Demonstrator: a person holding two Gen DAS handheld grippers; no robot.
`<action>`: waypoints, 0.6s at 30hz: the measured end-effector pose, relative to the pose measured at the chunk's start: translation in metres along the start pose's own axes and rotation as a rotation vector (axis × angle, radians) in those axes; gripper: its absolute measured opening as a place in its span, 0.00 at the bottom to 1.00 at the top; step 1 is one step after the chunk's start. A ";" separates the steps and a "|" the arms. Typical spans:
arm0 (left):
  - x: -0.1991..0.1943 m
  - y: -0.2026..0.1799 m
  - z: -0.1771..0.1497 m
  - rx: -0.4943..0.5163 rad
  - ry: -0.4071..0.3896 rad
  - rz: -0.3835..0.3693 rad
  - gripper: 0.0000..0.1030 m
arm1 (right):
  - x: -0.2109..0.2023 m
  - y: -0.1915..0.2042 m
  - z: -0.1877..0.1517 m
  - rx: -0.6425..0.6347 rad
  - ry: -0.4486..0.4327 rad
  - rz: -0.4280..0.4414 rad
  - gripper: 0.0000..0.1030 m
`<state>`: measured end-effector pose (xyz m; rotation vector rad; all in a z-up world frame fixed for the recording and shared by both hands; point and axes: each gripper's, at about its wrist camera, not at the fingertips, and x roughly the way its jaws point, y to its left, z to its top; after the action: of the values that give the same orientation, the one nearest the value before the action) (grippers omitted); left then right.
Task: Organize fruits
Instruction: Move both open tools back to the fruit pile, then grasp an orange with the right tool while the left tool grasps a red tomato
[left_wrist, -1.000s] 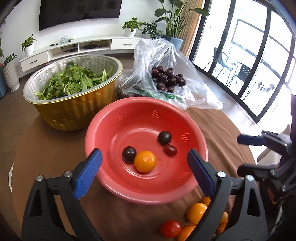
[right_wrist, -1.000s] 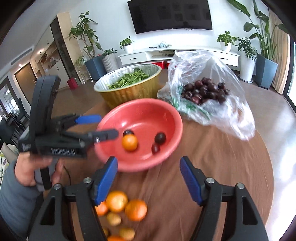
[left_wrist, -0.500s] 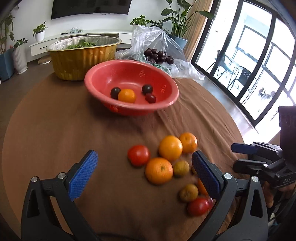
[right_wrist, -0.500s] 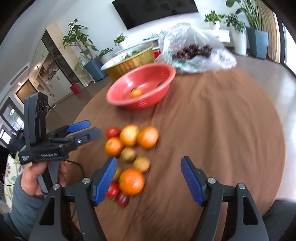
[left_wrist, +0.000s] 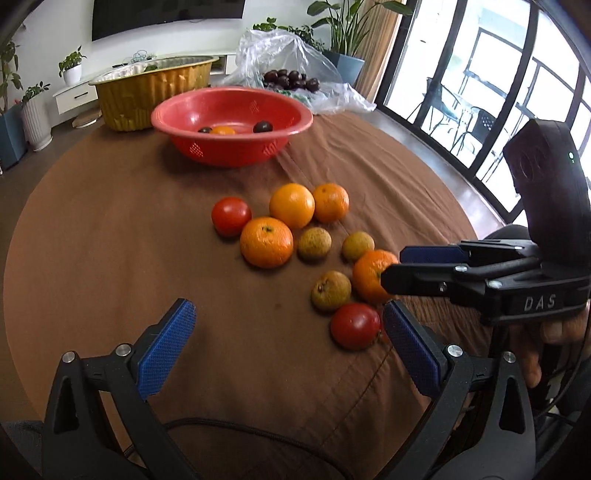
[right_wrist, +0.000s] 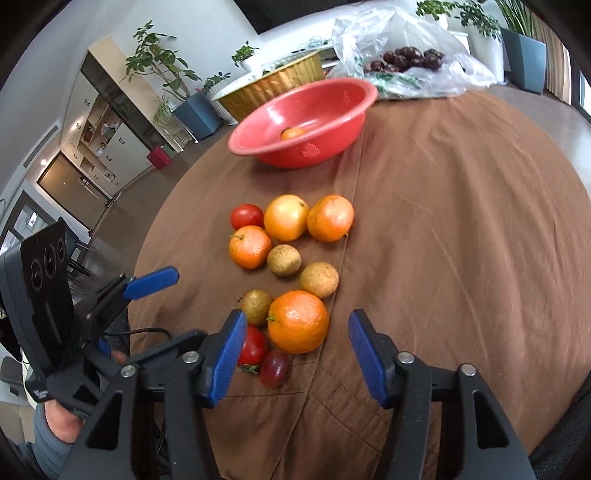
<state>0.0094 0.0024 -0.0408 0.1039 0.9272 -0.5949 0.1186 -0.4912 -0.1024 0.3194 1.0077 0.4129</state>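
A cluster of loose fruit lies on the brown tablecloth: several oranges, two red tomatoes, three small tan fruits and a dark red one. My right gripper (right_wrist: 297, 349) is open, its jaws on either side of the nearest orange (right_wrist: 297, 321), apart from it. That orange also shows in the left wrist view (left_wrist: 370, 275). My left gripper (left_wrist: 288, 347) is open and empty, low over bare cloth left of a tomato (left_wrist: 355, 326). The red bowl (left_wrist: 232, 127) at the back holds an orange and dark fruits.
A gold foil basin (left_wrist: 155, 96) stands behind the red bowl. A clear plastic bag (left_wrist: 291, 79) of dark plums lies at the back right. The table's round edge (right_wrist: 580, 206) curves on the right. A cable (left_wrist: 258, 430) runs under my left gripper.
Both grippers have pulled back from the red bowl and dropped toward the fruit cluster. My right gripper has closed in around the nearest orange. Both stay open.
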 end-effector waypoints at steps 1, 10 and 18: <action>0.000 -0.001 -0.001 0.005 0.005 -0.001 1.00 | 0.001 -0.001 0.000 0.005 0.003 0.003 0.59; 0.006 -0.003 -0.005 0.015 0.042 -0.011 1.00 | 0.010 0.000 -0.001 -0.001 0.040 0.032 0.46; 0.011 -0.010 -0.003 0.027 0.063 -0.029 1.00 | 0.008 -0.005 0.000 0.028 0.030 0.054 0.39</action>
<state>0.0068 -0.0101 -0.0499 0.1341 0.9838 -0.6339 0.1238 -0.4920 -0.1110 0.3673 1.0370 0.4544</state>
